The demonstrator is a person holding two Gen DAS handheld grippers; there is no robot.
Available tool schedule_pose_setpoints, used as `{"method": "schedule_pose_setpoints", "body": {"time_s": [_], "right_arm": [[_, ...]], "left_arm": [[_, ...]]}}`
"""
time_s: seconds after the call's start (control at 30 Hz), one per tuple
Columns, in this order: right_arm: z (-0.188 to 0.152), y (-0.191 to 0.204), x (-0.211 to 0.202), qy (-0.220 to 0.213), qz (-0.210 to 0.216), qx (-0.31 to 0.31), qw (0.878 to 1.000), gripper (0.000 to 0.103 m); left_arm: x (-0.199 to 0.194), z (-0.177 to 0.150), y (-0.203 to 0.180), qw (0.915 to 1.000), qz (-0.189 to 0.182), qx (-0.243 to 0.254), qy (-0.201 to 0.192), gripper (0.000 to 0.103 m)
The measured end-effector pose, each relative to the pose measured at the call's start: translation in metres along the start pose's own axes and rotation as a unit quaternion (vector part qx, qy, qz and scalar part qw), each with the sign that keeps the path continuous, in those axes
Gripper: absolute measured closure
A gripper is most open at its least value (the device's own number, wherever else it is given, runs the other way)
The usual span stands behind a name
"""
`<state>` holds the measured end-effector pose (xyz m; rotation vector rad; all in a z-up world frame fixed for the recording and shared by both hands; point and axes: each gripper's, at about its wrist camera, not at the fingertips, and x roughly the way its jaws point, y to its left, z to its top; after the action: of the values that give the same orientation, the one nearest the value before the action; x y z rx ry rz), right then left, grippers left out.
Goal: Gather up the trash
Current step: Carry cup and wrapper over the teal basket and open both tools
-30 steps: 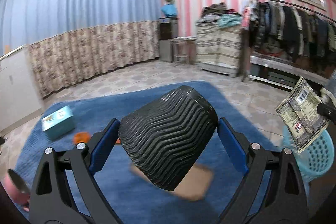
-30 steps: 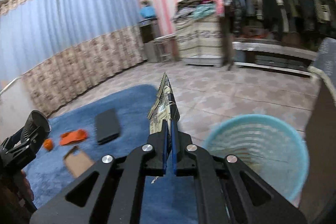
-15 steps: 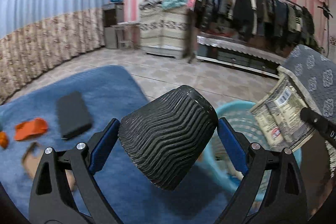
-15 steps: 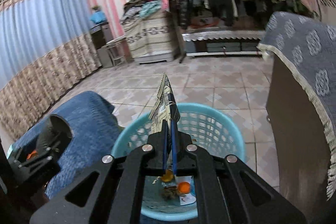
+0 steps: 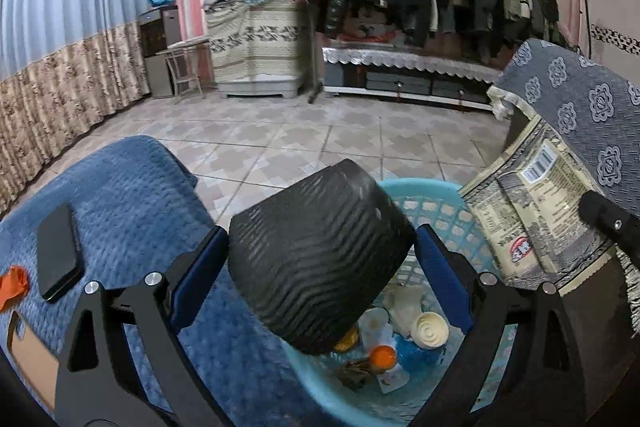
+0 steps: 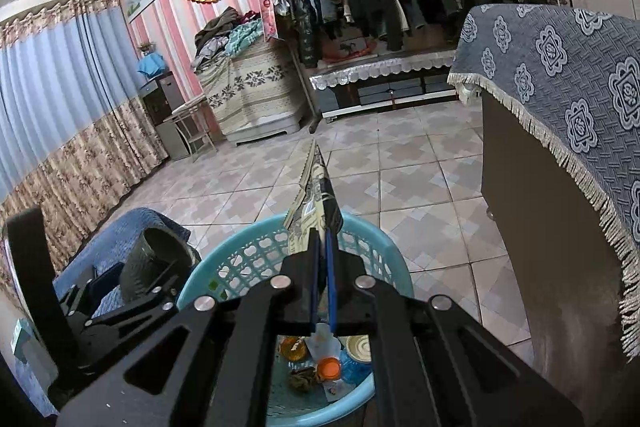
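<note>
Black cup (image 5: 320, 255): ribbed, tilted, clamped in my left gripper (image 5: 320, 267) over the basket (image 5: 420, 187).
Wrapper (image 6: 316, 211): flat, pinched by my right gripper (image 6: 322, 267).

A black cup with a ribbed wave pattern (image 5: 320, 259) is seen mid-frame above a pale turquoise lattice plastic basket (image 5: 436, 211); a deep blue quilted blanket (image 5: 132, 195) is spread at left.

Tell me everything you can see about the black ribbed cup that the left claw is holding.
The black cup is a tapered, round cup with wavy ridges running around its wall; it looks like corrugated paper or plastic. It lies tilted between the blue pads of the left claw, which press on its sides. Its closed base points away from the left camera; the right view shows its open mouth. It hangs over the near rim of the blue basket, above trash inside.
</note>
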<state>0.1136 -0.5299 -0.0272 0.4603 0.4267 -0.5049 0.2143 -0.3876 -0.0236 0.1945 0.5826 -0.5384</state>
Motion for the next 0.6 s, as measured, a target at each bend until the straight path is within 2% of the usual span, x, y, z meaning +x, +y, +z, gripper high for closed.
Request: {"method": "schedule_pose_setpoints", "body": {"time_s": [0.03, 0.13, 0.3, 0.6], "right_arm": [[-0.001, 0.0, 0.002, 0.001, 0.001, 0.002, 1.0, 0.1], [-0.001, 0.002, 0.005, 0.005, 0.005, 0.0, 1.0, 0.1], [-0.004, 0.008, 0.01, 0.014, 0.014, -0.008, 1.0, 0.1], [-0.011, 0.026, 0.025, 0.032, 0.033, -0.023, 0.999, 0.099]], "left_arm": [[0.0, 0.0, 0.0, 1.0, 0.006, -0.001, 0.003, 0.006], [-0.002, 0.001, 0.0, 1.0, 0.007, -0.002, -0.002, 0.006], [-0.012, 0.002, 0.007, 0.9994, 0.031, 0.004, -0.011, 0.006], [-0.043, 0.001, 0.042, 0.9973, 0.066, -0.024, -0.024, 0.006]]}}
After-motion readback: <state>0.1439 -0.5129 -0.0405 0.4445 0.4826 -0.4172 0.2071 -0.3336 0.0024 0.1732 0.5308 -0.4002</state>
